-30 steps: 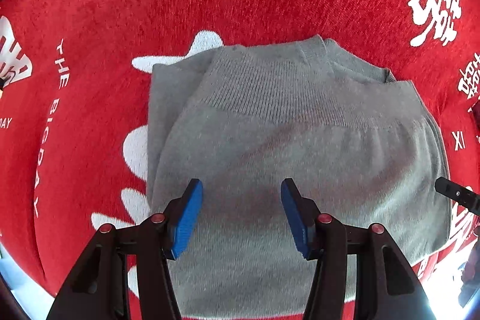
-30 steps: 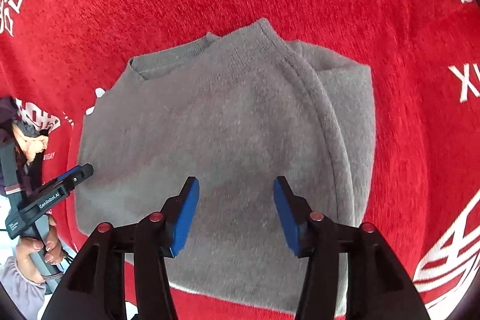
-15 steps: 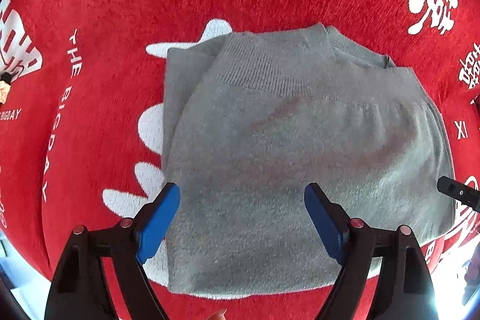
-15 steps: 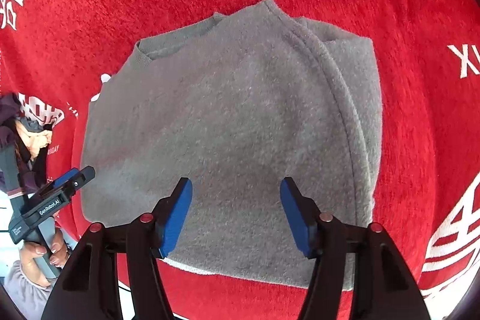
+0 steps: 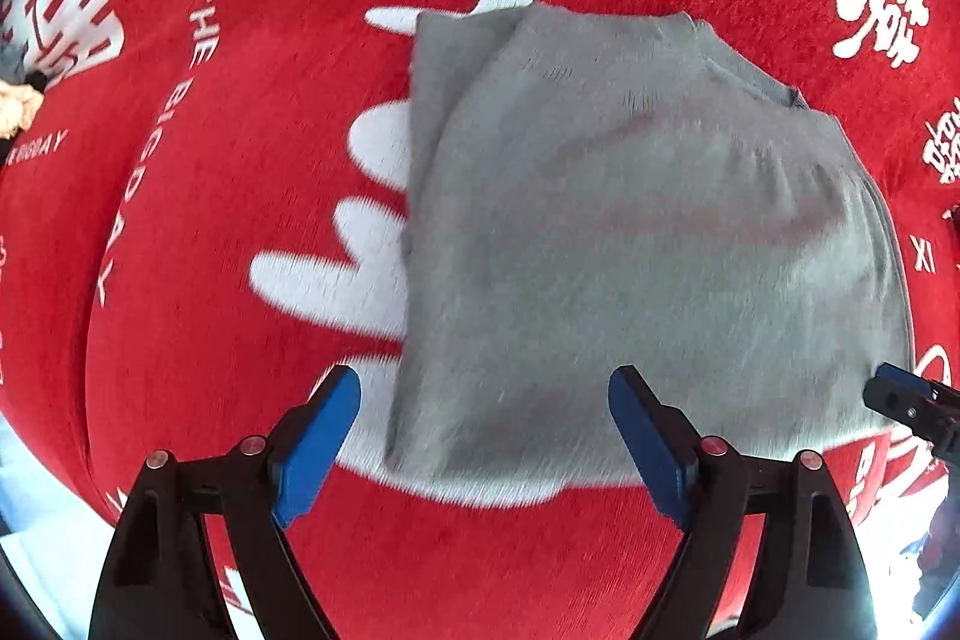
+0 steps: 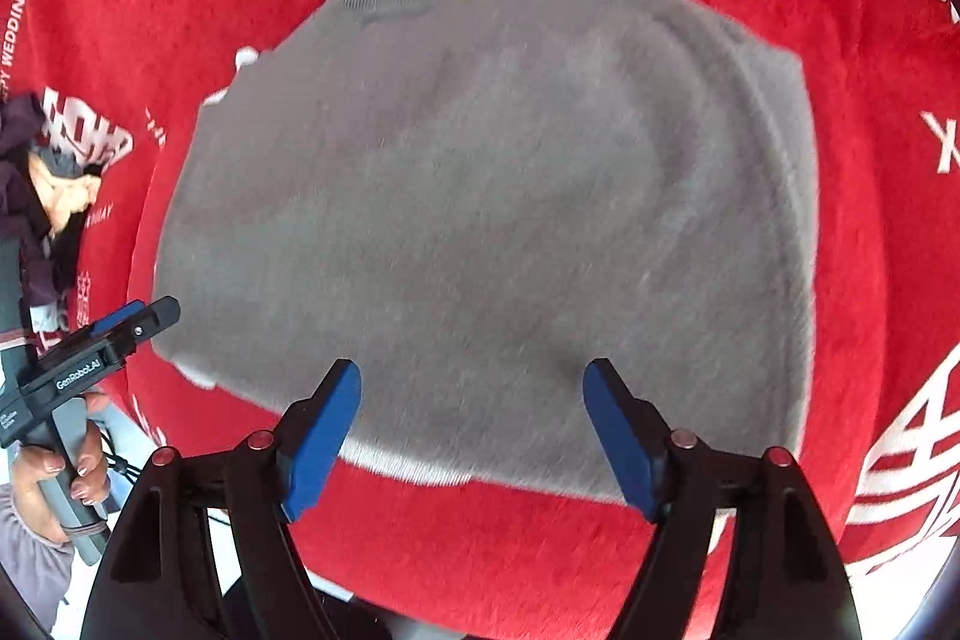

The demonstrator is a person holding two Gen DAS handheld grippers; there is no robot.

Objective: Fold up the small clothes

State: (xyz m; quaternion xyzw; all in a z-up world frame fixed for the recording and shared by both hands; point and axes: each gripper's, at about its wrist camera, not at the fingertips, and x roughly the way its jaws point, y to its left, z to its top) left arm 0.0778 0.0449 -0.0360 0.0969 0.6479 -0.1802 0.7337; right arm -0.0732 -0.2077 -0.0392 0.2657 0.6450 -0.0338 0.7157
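Both grippers have pulled back and spread wider! Left gripper (image 5: 483, 436) and right gripper (image 6: 471, 430) hover with fingers apart, holding nothing, near the folded grey sweater (image 5: 648, 244) lying on the red cloth (image 5: 252, 160).

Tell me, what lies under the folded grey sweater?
The grey sweater lies on the red cloth with white print. Print peeks out at its left edge; anything else beneath is covered.
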